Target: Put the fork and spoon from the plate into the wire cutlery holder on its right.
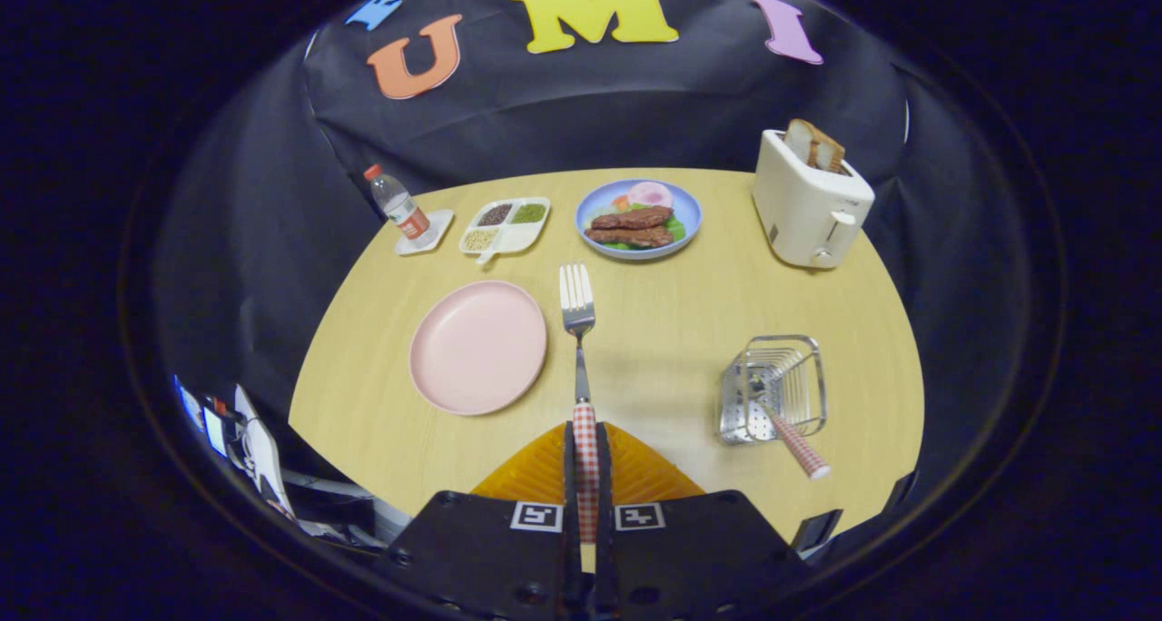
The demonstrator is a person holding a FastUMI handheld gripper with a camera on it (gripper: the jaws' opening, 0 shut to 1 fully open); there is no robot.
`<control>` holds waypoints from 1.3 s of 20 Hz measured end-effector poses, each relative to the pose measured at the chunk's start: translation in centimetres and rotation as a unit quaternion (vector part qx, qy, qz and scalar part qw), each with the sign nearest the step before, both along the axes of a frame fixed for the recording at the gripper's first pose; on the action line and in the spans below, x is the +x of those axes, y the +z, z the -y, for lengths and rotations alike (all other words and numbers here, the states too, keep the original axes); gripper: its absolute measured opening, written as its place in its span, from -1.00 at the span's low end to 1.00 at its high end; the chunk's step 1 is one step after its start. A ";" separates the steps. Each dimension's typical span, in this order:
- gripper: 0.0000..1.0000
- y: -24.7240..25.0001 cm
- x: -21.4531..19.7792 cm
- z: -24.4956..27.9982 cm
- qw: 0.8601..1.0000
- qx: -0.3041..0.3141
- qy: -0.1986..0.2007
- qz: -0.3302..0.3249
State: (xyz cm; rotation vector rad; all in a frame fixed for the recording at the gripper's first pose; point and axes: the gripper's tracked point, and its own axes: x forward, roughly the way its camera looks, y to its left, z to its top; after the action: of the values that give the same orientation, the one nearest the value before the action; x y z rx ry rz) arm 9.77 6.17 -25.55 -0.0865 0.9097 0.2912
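**Fork held by its handle tip, holder off to the right**

Risk sits mostly in the grip. The gripper point(586, 476) has both fingers pressed onto the red-checked handle of the fork point(578, 330), well back from the tines, so the long metal end sticks out far ahead of the fingers. With so much of it overhanging, the fork could pivot or slide in the pinch if it is swung quickly, and the tines could catch the rim of the wire cutlery holder point(774, 387) instead of dropping in. The holder looks light; a knock from the side might tip or push it. The spoon point(788, 430) already leans in the holder, its checked handle poking out toward the near side, and the incoming fork could strike it.

As for pose, the gripper hangs above the table point(690, 303), aimed straight forward, with the fork pointing away and roughly level. The pink plate point(478, 347) lies ahead and to the left of the fingers, bare. The holder stands ahead and to the right, well apart from the fork, so a rightward move and a downward tilt seem needed.
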 end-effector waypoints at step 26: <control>-0.85 2.2 1.8 13.9 0.939 -0.042 -0.108 -0.322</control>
State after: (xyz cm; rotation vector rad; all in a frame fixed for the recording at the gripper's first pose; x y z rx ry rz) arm 11.60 -7.75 -23.37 0.0364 1.5726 0.0690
